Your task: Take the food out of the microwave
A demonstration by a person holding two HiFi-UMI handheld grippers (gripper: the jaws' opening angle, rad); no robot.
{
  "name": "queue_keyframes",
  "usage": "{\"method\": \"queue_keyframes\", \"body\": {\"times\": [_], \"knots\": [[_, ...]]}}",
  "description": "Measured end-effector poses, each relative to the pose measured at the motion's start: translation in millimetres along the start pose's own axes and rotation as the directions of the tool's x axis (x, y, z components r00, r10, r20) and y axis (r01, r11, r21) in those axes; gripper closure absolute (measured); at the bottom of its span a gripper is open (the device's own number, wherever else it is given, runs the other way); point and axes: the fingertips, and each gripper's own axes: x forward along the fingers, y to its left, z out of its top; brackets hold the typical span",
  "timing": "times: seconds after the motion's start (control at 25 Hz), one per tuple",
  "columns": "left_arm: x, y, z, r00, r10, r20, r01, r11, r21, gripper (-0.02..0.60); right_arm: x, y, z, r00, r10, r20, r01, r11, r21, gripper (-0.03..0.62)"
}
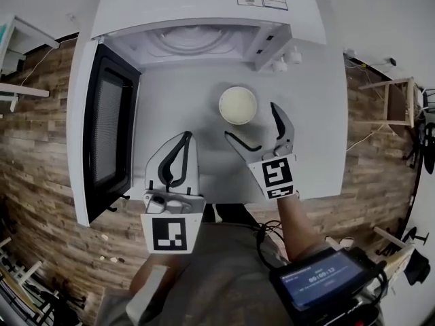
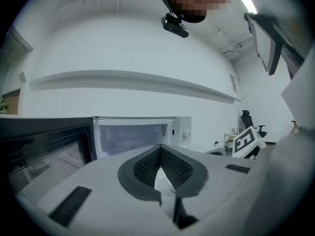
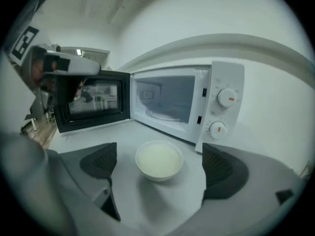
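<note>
A white bowl of pale food (image 1: pixel 238 105) (image 3: pixel 159 160) stands on the white counter in front of the microwave (image 1: pixel 204 19) (image 3: pixel 197 102). The microwave's black door (image 1: pixel 105 131) (image 3: pixel 91 100) hangs wide open to the left and its cavity (image 1: pixel 194 43) holds only the turntable. My right gripper (image 1: pixel 257 129) (image 3: pixel 160 173) is open just short of the bowl, its jaws wide apart and not touching it. My left gripper (image 1: pixel 178 156) (image 2: pixel 161 168) is shut with nothing in it, back near the counter's front edge.
The white counter (image 1: pixel 312 128) carries the microwave and bowl. Brown wood-plank flooring (image 1: pixel 41 182) lies on both sides. A tablet with a lit screen (image 1: pixel 325 277) hangs at the person's front. An office chair (image 2: pixel 244 118) and shelving (image 1: pixel 397 100) stand off to the right.
</note>
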Motion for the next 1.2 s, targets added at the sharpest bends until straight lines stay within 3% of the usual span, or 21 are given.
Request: {"method": "queue_keyframes", "body": {"times": [0.08, 0.2, 0.28, 0.36, 0.52, 0.72, 1.0, 1.2], "knots": [[-5.3, 1.5, 5.1, 1.000, 0.025, 0.002, -0.025, 1.000, -0.011, 0.575, -25.6, 4.9, 20.5, 0.997, 0.000, 0.075, 0.000, 1.000, -0.008, 0.054], [-10.7, 3.0, 19.8, 0.998, 0.062, 0.031, -0.061, 0.998, -0.026, 0.575, -56.2, 12.9, 53.6, 0.984, 0.014, 0.175, -0.025, 0.998, 0.060, 0.085], [-11.6, 3.1, 31.4, 0.995, 0.079, 0.061, -0.078, 0.997, -0.016, 0.575, -69.2, 9.8, 73.0, 0.976, -0.001, 0.217, -0.023, 0.994, 0.109, 0.205], [-11.5, 2.5, 45.0, 0.991, 0.093, 0.098, -0.093, 0.996, -0.003, 0.575, -77.2, 1.0, 92.9, 0.966, -0.035, 0.257, 0.002, 0.992, 0.128, 0.397], [-14.1, -2.3, 72.3, 0.979, 0.108, 0.175, -0.111, 0.994, 0.009, 0.575, -89.7, -9.9, 130.5, 0.939, -0.073, 0.337, 0.026, 0.990, 0.141, 0.542], [-16.7, -6.6, 91.0, 0.967, 0.121, 0.224, -0.129, 0.991, 0.022, 0.575, -99.4, -19.1, 152.4, 0.920, -0.103, 0.377, 0.061, 0.991, 0.122, 0.582], [-21.1, -6.2, 115.4, 0.949, 0.142, 0.283, -0.163, 0.985, 0.052, 0.575, -111.4, -18.9, 166.6, 0.909, -0.092, 0.407, 0.063, 0.995, 0.083, 0.586], [-23.0, -15.4, 120.3, 0.950, 0.131, 0.283, -0.152, 0.987, 0.051, 0.575, -119.6, -17.3, 178.2, 0.902, -0.087, 0.424, 0.066, 0.996, 0.065, 0.588]]}}
